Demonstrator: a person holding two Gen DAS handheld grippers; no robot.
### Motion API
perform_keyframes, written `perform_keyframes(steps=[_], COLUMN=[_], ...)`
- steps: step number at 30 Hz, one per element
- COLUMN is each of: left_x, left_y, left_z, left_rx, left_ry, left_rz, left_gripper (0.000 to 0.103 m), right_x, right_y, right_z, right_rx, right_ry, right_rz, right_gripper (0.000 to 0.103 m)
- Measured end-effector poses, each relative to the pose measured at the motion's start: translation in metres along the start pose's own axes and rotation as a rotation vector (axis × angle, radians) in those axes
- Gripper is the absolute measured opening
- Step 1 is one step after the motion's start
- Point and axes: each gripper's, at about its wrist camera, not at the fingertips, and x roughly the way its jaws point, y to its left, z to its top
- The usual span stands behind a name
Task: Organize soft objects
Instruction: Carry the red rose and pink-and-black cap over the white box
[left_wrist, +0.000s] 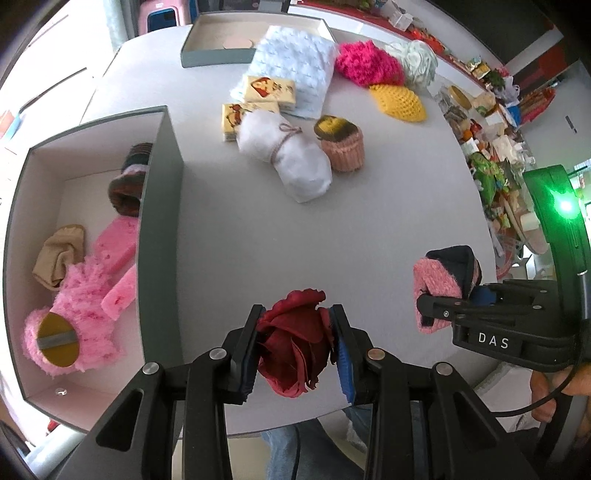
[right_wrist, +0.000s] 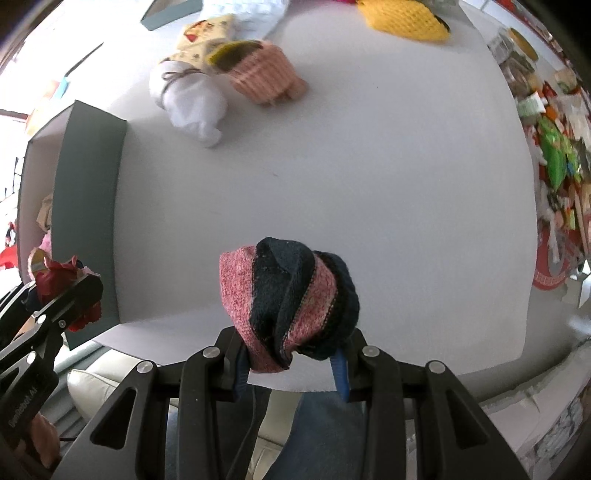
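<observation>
Layered crimson fabric rose (left_wrist: 295, 341) sits clamped in left gripper (left_wrist: 295, 349); right gripper (right_wrist: 291, 363) pinches a rolled pink-navy knit sock (right_wrist: 288, 301).

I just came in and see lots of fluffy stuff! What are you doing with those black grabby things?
A person is tidying soft things into a grey box. The left tool is shut on a dark red fabric rose. The right tool is shut on a rolled pink and navy sock. Both are held above the white table. A fluffy pink item already lies in the box; a white bundle waits on the table.
</observation>
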Motion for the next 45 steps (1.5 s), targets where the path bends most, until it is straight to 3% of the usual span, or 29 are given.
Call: perform_keyframes(steps=[5, 21, 28, 45], left_x=[-0.010, -0.039, -0.056, -0.082], left_y=[0.006, 0.041, 0.072, 0.157], left_z=[-0.003, -0.011, -0.015, -0.034], left_rx=[-0.008, -0.081, -0.160, -0.387], left_ry=[-0.037, -0.131, -0.184, -0.243], left_rz=[-0.003, 0.012, 0.032, 0.089], left_gripper=[0.037, 0.037, 0.037, 0.037], right_x=[-0.008, -0.038, -0.047, -0.059], right_y=[0.011, 0.049, 0.073, 0.189], right_z=[-0.016, 0.003, 0.012, 0.033], right_rx=[-0.031, -0.117, -0.167, -0.398], right_ry=[-0.011, -0.060, -0.084, -0.109], right_rz=[-0.014, -0.040, -0.041, -0.006], right_gripper=[0.039, 0.039, 0.039, 0.039])
